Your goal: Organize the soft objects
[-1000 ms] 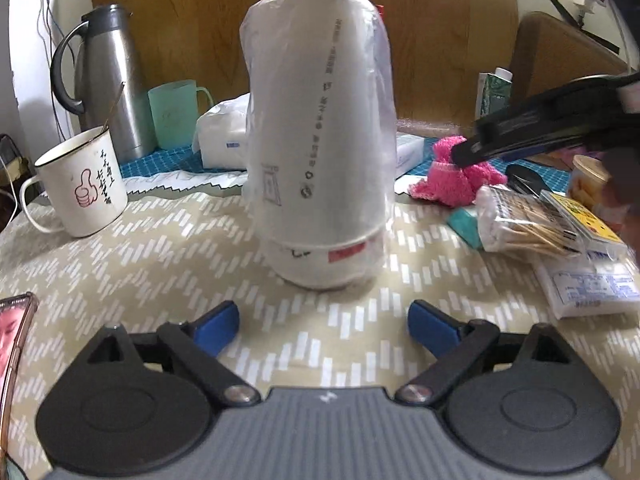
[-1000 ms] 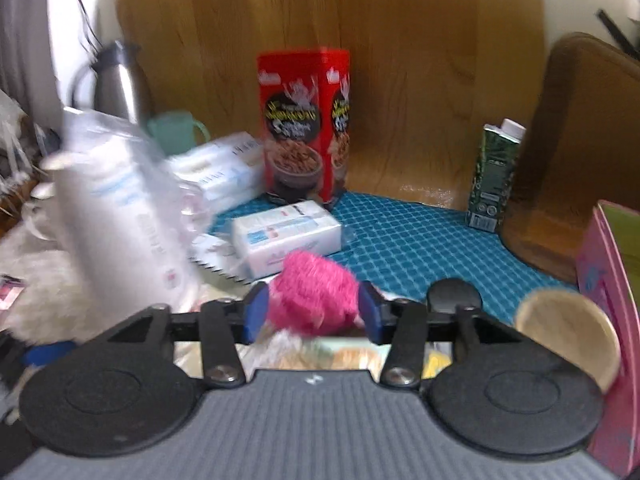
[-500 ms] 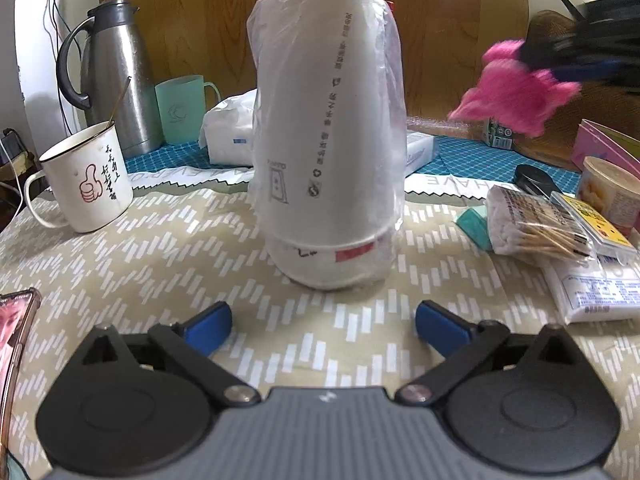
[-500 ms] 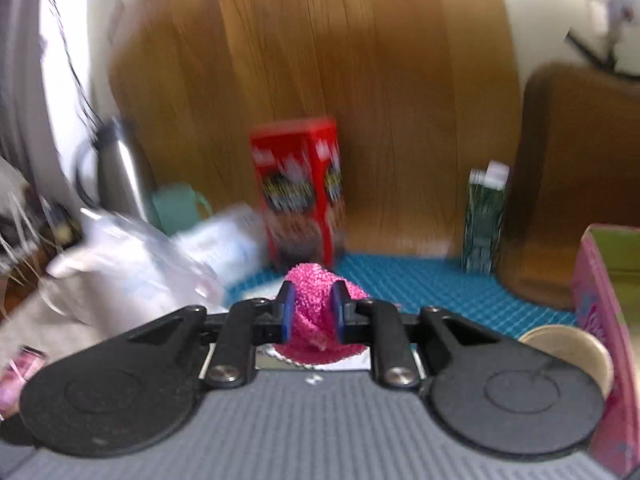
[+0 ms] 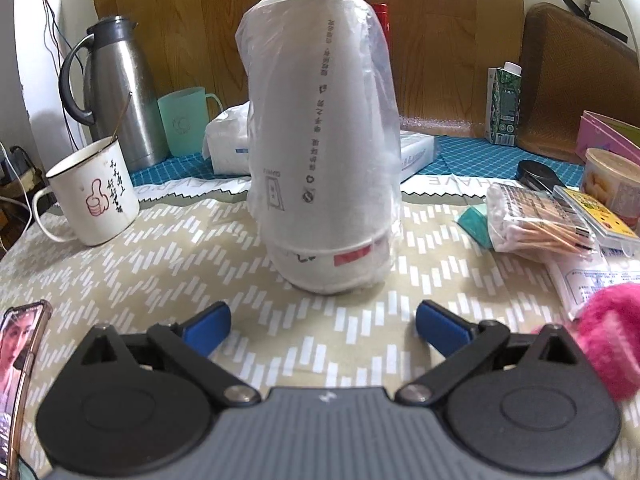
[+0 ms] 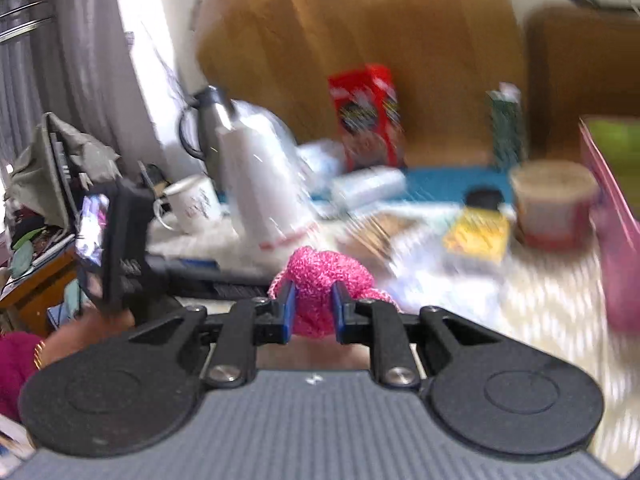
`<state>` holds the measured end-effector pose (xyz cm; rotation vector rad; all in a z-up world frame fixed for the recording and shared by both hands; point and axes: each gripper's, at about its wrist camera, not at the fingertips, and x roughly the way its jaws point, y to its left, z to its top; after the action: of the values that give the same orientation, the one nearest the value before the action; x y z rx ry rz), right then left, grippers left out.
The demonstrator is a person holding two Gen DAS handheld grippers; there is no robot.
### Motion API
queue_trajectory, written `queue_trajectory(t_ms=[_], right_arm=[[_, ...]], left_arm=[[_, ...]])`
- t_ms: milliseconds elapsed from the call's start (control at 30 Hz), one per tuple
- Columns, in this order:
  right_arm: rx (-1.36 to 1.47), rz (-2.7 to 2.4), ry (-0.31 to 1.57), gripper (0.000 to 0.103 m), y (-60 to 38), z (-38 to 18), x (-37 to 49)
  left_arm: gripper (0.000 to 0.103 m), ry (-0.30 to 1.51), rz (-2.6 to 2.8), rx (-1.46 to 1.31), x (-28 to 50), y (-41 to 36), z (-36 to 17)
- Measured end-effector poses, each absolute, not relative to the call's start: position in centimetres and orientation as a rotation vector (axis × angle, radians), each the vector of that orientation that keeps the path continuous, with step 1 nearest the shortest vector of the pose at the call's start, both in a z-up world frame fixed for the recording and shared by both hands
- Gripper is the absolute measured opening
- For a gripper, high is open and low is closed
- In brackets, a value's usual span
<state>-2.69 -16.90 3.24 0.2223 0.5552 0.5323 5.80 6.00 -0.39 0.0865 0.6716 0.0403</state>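
Observation:
My right gripper (image 6: 313, 312) is shut on a fuzzy pink knitted item (image 6: 324, 276) and holds it in the air near the table's front; the view is motion-blurred. The same pink item (image 5: 612, 336) shows at the right edge of the left wrist view, close beside my left gripper. My left gripper (image 5: 322, 322) is open and empty, low over the beige patterned cloth (image 5: 160, 264), just in front of a white stack of paper cups wrapped in clear plastic (image 5: 324, 152).
A white enamel mug (image 5: 94, 196), steel thermos (image 5: 116, 88) and green cup (image 5: 186, 120) stand at left. A cotton-swab pack (image 5: 536, 224), yellow box (image 5: 592, 216), food tub (image 5: 612, 180) and green carton (image 5: 504, 108) are at right. A phone (image 5: 16, 344) lies near left.
My right gripper closed on the pink item, lifted it off the table, and carried it back and down to the front right. My left gripper has stayed open and nearly still.

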Motion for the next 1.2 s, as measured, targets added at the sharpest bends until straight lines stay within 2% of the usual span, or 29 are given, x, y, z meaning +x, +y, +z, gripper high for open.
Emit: queue_trajectory(t_ms=[267, 400, 433, 533, 567, 767, 833, 900, 1033, 1067, 1100, 1133, 1167, 1200], right_arm=[[0.269, 0.513, 0.568, 0.021, -18.8, 2.6, -4.4], [0.23, 0.528, 0.557, 0.025, -18.2, 2.7, -5.0], [0.217, 0.542, 0.551, 0.029, -18.6, 2.6, -5.1], [0.167, 0.55, 0.513, 0.057, -18.2, 3.0, -5.6], [0.15, 0.547, 0.502, 0.062, -18.0, 3.0, -5.7], [0.068, 0.549, 0.531, 0.063, -17.1, 2.5, -5.4], [0.038, 0.567, 0.526, 0.071, -17.0, 2.3, -5.5], [0.014, 0.573, 0.53, 0.073, -16.5, 2.0, -5.3], [-0.039, 0.548, 0.549, 0.074, -15.5, 1.5, -4.4], [-0.038, 0.546, 0.556, 0.074, -15.5, 1.4, -4.3], [-0.031, 0.547, 0.569, 0.074, -15.6, 1.2, -4.2], [-0.024, 0.545, 0.586, 0.074, -15.7, 1.0, -4.1], [-0.017, 0.543, 0.611, 0.068, -15.8, 0.7, -3.8], [-0.01, 0.546, 0.63, 0.061, -16.0, 0.4, -3.7]], left_arm=[[0.102, 0.665, 0.049, 0.104, 5.7, 5.9, -0.4], [0.102, 0.665, 0.051, 0.102, 5.7, 5.8, -0.4], [0.102, 0.665, 0.052, 0.103, 5.7, 5.7, -0.4], [0.102, 0.667, 0.051, 0.1, 5.7, 5.7, -0.4], [0.102, 0.671, 0.044, 0.089, 5.7, 5.9, -0.4], [0.1, 0.689, -0.168, -0.2, 3.5, 9.8, 1.2], [0.099, 0.666, -0.307, -0.265, 2.0, 9.9, 2.4], [0.094, 0.662, -0.413, -0.268, 1.2, 8.9, 3.2], [0.092, 0.702, -0.567, -0.22, 0.6, 5.0, 3.3], [0.087, 0.722, -0.58, -0.2, 0.7, 4.0, 2.9], [0.068, 0.746, -0.588, -0.179, 0.8, 3.0, 2.4], [0.062, 0.781, -0.602, -0.163, 1.1, 2.0, 1.8], [0.055, 0.811, -0.631, -0.174, 1.3, 1.3, 1.3], [0.053, 0.829, -0.633, -0.177, 1.4, 0.9, 1.0]])
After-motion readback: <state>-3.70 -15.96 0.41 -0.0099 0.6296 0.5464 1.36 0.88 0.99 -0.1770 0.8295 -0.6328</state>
